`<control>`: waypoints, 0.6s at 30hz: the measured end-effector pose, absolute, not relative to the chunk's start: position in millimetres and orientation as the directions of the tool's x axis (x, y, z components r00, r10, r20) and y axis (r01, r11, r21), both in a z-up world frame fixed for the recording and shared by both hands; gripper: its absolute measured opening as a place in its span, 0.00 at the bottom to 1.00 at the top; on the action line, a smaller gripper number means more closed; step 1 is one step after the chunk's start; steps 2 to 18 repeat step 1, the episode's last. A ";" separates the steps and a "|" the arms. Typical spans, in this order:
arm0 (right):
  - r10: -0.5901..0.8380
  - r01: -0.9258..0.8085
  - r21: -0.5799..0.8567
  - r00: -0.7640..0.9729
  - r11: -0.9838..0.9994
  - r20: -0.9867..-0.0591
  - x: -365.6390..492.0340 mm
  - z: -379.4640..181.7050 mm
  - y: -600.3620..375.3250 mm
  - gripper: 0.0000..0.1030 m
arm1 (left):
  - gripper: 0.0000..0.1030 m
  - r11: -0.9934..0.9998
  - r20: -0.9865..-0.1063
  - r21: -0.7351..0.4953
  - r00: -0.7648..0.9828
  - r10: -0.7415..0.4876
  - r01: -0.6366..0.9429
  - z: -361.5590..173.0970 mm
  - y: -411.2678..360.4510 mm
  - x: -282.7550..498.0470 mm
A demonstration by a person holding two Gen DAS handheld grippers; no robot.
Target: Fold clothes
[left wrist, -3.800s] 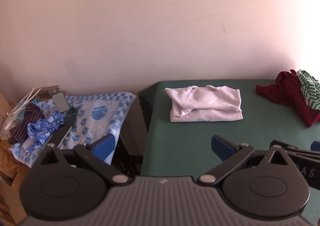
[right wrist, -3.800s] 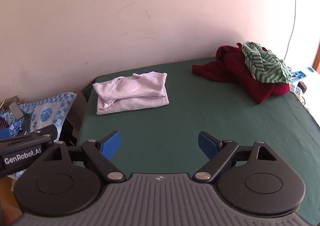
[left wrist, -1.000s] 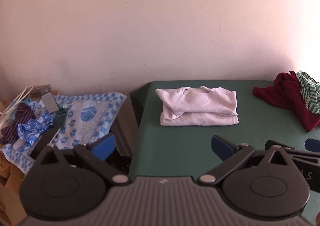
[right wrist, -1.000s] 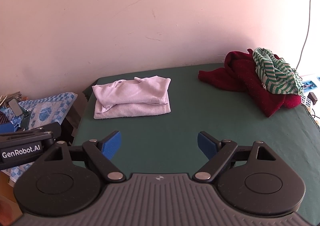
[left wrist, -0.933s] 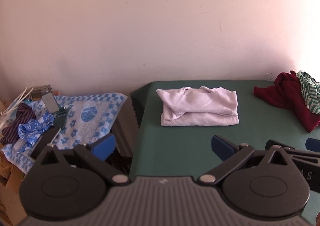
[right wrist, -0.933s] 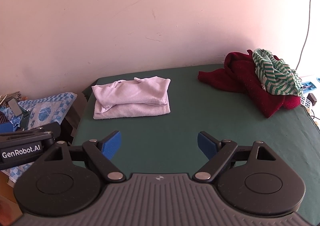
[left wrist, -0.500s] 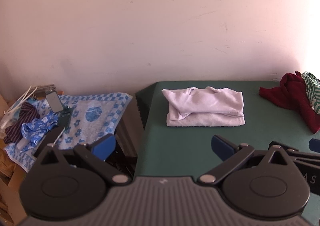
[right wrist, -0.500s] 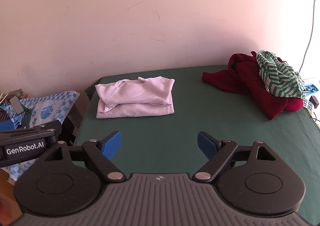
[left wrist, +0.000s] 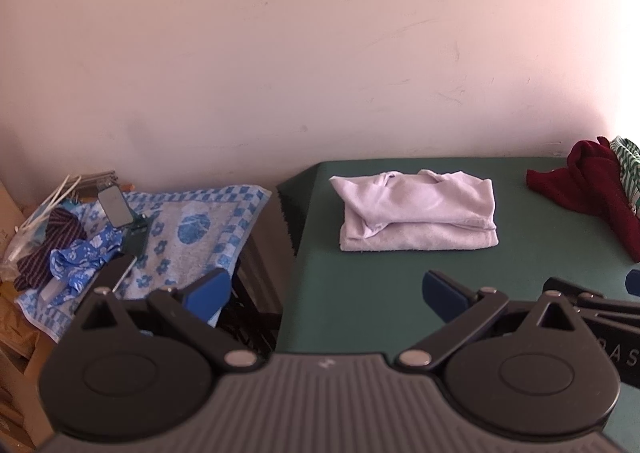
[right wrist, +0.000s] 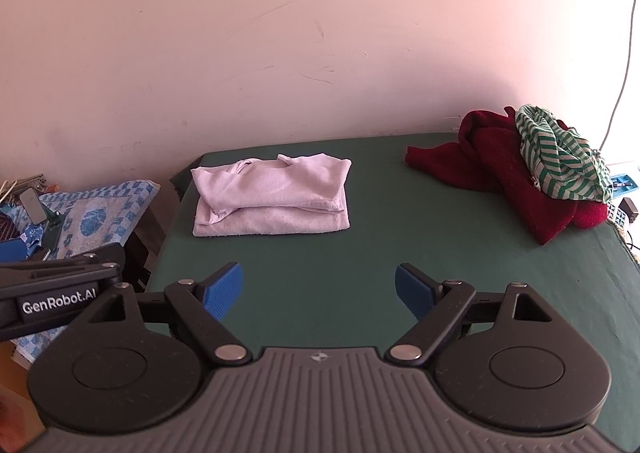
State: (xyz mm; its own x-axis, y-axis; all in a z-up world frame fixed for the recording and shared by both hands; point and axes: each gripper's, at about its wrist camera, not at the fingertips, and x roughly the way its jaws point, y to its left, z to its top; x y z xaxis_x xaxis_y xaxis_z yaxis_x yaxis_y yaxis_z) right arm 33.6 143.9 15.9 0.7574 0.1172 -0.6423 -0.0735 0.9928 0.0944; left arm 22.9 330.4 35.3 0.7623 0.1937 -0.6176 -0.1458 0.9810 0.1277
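Two grippers are held low over the near edge of the green table (right wrist: 460, 253), side by side. Left gripper (left wrist: 326, 291): jaws spread wide, blue fingertips (left wrist: 208, 289) well apart, nothing between them; its left finger overhangs the gap beside the table. Right gripper (right wrist: 319, 287): jaws likewise spread wide, blue pads (right wrist: 224, 287) empty, both over bare green surface.

Beyond the grippers, near the table's far-left corner, lies the folded pale lilac garment (right wrist: 272, 195), a flat rectangular stack with its folded edge toward the grippers. It touches neither gripper.

At the far-right side of the table sits an unfolded heap: a dark red garment (right wrist: 508, 173) spread loosely, with a green-and-white striped garment (right wrist: 560, 161) bunched on top of it.

Left of the table, on a lower surface, a blue-and-white patterned towel (left wrist: 188, 229) carries a small mirror (left wrist: 115, 206) and crumpled blue floral fabric (left wrist: 84, 257). A pale wall (right wrist: 280, 33) stands behind everything.
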 end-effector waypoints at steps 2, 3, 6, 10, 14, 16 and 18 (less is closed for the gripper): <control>0.119 -0.074 0.096 0.757 0.993 -0.643 34.1 16.0 143.8 0.84 | 0.99 0.981 -0.619 0.126 0.761 0.194 -0.147 35.2 330.8 23.0; 0.119 -0.074 0.096 0.757 0.993 -0.643 34.1 16.0 143.8 0.84 | 0.99 0.981 -0.619 0.126 0.761 0.194 -0.147 35.2 330.8 23.0; 0.119 -0.074 0.096 0.757 0.993 -0.643 34.1 16.0 143.8 0.84 | 0.99 0.981 -0.619 0.126 0.761 0.194 -0.147 35.2 330.8 23.0; 0.119 -0.074 0.096 0.757 0.993 -0.643 34.1 16.0 143.8 0.84 | 0.99 0.981 -0.619 0.126 0.761 0.194 -0.147 35.2 330.8 23.0; 0.119 -0.074 0.096 0.757 0.993 -0.643 34.1 16.0 143.8 0.84 | 0.99 0.981 -0.619 0.126 0.761 0.194 -0.147 35.2 330.8 23.0; 0.119 -0.074 0.096 0.757 0.993 -0.643 34.1 16.0 143.8 0.84 | 0.99 0.981 -0.619 0.126 0.761 0.194 -0.147 35.2 330.8 23.0; 0.119 -0.074 0.096 0.757 0.993 -0.643 34.1 16.0 143.8 0.84 | 0.99 0.981 -0.619 0.126 0.761 0.194 -0.147 35.2 330.8 23.0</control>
